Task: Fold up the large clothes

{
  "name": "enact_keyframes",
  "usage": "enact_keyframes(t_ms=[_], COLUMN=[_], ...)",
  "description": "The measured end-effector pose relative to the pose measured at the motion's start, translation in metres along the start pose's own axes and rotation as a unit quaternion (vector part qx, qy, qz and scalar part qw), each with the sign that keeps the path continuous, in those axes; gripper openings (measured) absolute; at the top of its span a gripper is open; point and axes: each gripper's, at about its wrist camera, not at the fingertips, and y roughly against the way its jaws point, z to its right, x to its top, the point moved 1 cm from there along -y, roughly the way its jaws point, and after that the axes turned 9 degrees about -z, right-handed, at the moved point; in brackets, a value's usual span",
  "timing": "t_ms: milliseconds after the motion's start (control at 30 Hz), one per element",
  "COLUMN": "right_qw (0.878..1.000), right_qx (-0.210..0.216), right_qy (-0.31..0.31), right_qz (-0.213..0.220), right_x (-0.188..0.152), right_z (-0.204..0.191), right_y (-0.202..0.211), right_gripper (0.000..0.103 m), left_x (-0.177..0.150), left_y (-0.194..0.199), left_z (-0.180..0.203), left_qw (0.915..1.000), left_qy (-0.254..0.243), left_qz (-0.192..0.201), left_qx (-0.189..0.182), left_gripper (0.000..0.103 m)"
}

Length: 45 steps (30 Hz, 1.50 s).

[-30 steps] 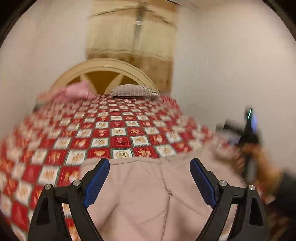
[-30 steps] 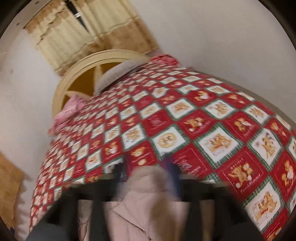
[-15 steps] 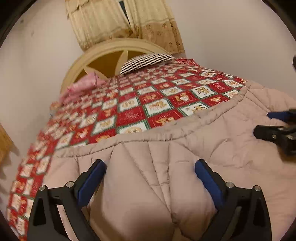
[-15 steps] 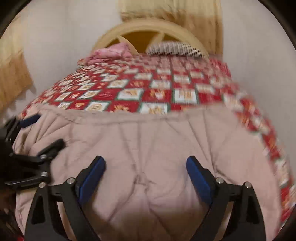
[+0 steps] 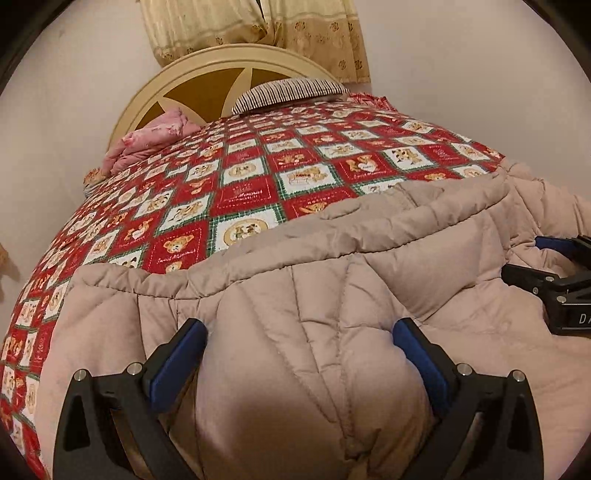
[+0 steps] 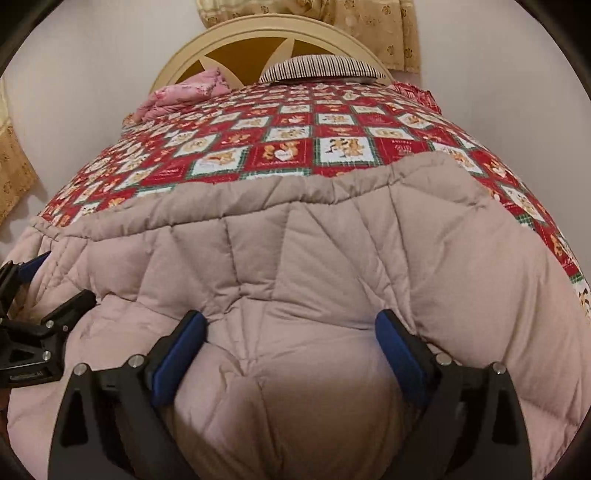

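So right at the near edge, my left gripper [image 5: 299,358] has its jaws opening out to about as wide as they go, with a puffy bulge of the pink quilted coat [image 5: 332,302] sitting between the blue pads, which look to be brushing the fabric without pinching it. My right gripper [image 6: 290,345] is spread wide too, straddling its own hump of padding, and I wouldn't call that a hold either. The coat lies spread across the near end of the bed, its stitched hem running left to right just beyond my fingers, with each gripper showing up at the edge of the other's view. I'd say I'm between folds: the fabric has been laid down and released, and the next move calls for picking a fresh edge or corner and biting through thick filling without it slipping. Past the hem is the red teddy-bear quilt [image 5: 258,177], then a pink bundle [image 5: 155,140] on the far left, a striped pillow [image 5: 291,90], and the cream headboard [image 5: 229,62] under the curtains [image 5: 258,26].
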Motion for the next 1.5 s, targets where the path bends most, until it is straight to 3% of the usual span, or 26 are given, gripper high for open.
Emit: enact_keyframes(t_ms=[1500], right_qw=[0.999], right_qx=[-0.042], right_qy=[0.009], right_qz=[-0.018], right_x=[0.003], right_z=[-0.002], right_y=[-0.013], right_gripper=[0.100], left_x=[0.000], left_y=[-0.011], left_z=[-0.007], left_qw=[0.9996], left_qy=[0.009], left_qz=[-0.024], left_qx=[-0.005], left_gripper=[0.102])
